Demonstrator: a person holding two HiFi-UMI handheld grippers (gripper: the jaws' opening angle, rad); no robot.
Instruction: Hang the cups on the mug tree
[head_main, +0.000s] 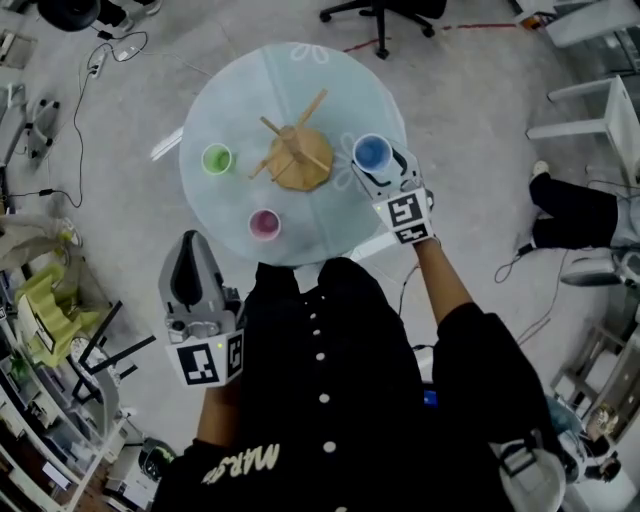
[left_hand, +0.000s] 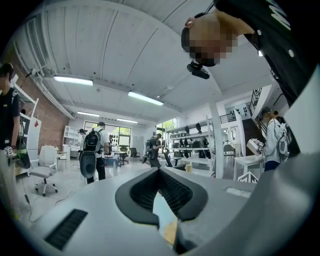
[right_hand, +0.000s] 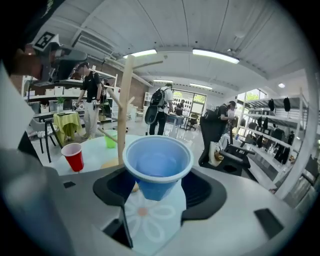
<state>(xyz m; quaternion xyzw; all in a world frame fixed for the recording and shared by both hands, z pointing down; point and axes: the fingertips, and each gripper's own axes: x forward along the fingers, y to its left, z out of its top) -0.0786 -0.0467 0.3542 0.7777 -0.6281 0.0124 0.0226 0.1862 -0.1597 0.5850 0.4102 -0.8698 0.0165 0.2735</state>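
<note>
right gripper (head_main: 377, 171) grips blue cup (right_hand: 157, 165) beside the mug tree (head_main: 297, 156)

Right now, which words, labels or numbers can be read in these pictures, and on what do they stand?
"MAR": white print on the person's black shirt; further letters are unreadable.
Square markers on left cube and right cube: patterns, no letters.
Nothing else readable.

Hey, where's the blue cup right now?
In the head view, the blue cup is over the right side of the round table, held between the jaws of the right gripper, just right of the wooden mug tree.
</note>
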